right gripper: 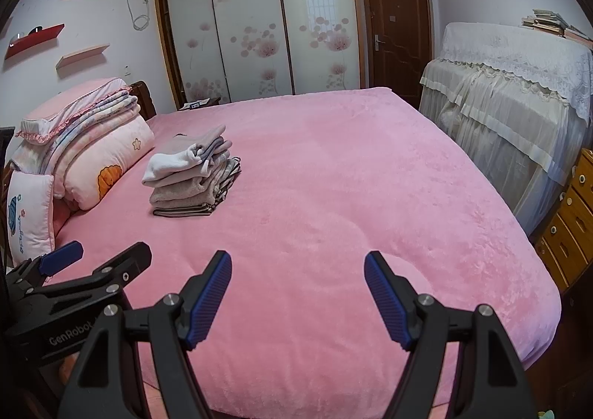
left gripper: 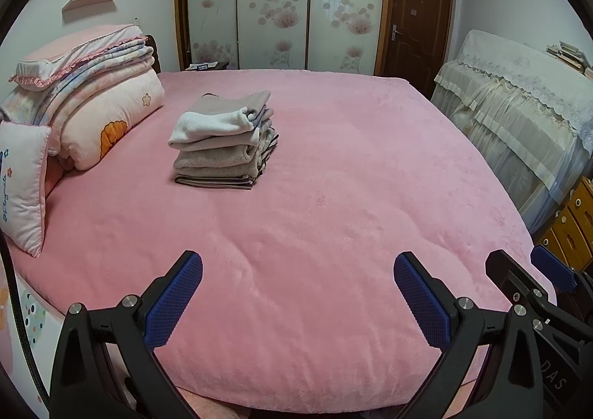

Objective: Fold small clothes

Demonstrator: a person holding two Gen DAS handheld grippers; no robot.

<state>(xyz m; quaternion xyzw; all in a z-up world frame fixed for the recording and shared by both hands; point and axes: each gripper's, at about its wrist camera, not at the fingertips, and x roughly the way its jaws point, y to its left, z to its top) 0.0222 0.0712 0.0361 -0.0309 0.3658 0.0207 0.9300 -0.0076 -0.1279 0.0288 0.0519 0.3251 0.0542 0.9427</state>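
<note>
Pink bed [left gripper: 333,178] carries a stack of folded clothes [left gripper: 224,144] near the pillows [left gripper: 92,115]. Left tongs [left gripper: 298,267] and right tongs [right gripper: 298,265] both gape wide, empty, well apart from the stack.

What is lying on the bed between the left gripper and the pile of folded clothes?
Nothing: in the left wrist view only bare pink bedcover stretches from the open left gripper to the pile of folded clothes.

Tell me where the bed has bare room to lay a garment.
Bare: the pink bed from the folded stack across to its right edge and forward to both grippers. Crowded: the left side, with bedding pile and pillow.
</note>
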